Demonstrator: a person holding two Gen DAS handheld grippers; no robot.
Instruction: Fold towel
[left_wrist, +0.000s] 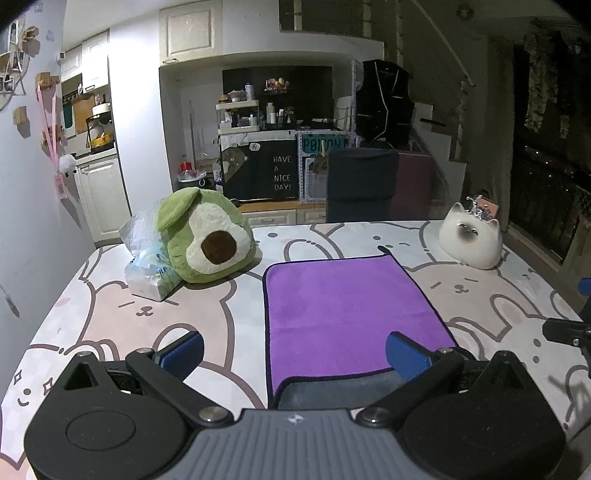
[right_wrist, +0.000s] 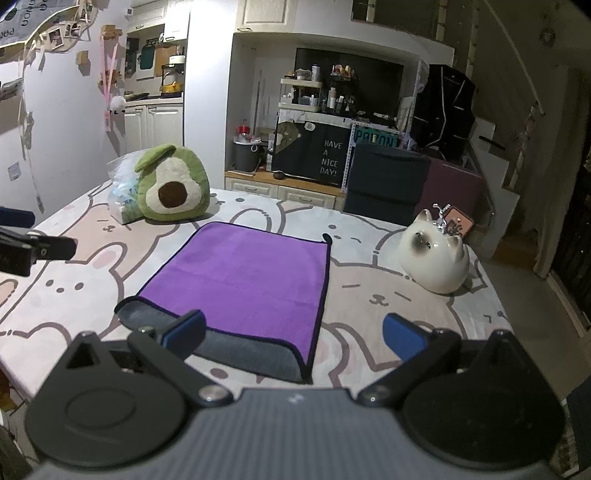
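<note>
A purple towel (left_wrist: 351, 310) with a dark hem lies flat on the rabbit-print table cover (left_wrist: 129, 314); its near edge is turned over and shows the grey underside (left_wrist: 332, 391). It also shows in the right wrist view (right_wrist: 247, 280) with the grey flap (right_wrist: 255, 350) nearest me. My left gripper (left_wrist: 295, 356) is open and empty, just above the towel's near left corner. My right gripper (right_wrist: 293, 332) is open and empty over the towel's near right corner. The left gripper's tip (right_wrist: 37, 251) shows at the left edge of the right wrist view.
A green avocado plush (left_wrist: 207, 236) and a plastic-wrapped pack (left_wrist: 147, 269) sit at the far left of the table. A white cat figurine (left_wrist: 471, 236) stands at the far right. A dark chair (left_wrist: 362, 184) is behind the table's far edge.
</note>
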